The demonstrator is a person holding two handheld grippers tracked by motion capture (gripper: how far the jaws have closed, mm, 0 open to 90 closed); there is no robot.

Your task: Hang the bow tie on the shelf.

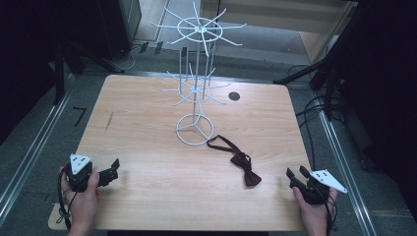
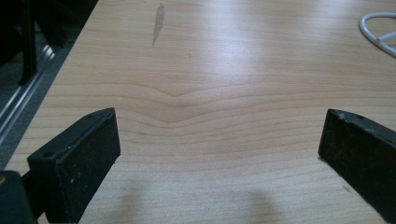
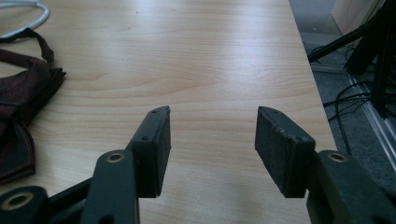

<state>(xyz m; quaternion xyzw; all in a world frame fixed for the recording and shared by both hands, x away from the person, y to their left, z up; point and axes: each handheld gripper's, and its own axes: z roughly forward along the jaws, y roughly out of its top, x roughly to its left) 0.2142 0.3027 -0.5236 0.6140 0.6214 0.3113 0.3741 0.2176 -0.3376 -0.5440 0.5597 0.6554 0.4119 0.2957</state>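
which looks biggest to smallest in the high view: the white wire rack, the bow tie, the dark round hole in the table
1. white wire rack
2. bow tie
3. dark round hole

The gaps are plain, so nearness to the camera doesn't blur the order.

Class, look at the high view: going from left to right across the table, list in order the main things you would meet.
left gripper → white wire rack → dark red bow tie → right gripper, all on or above the wooden table.
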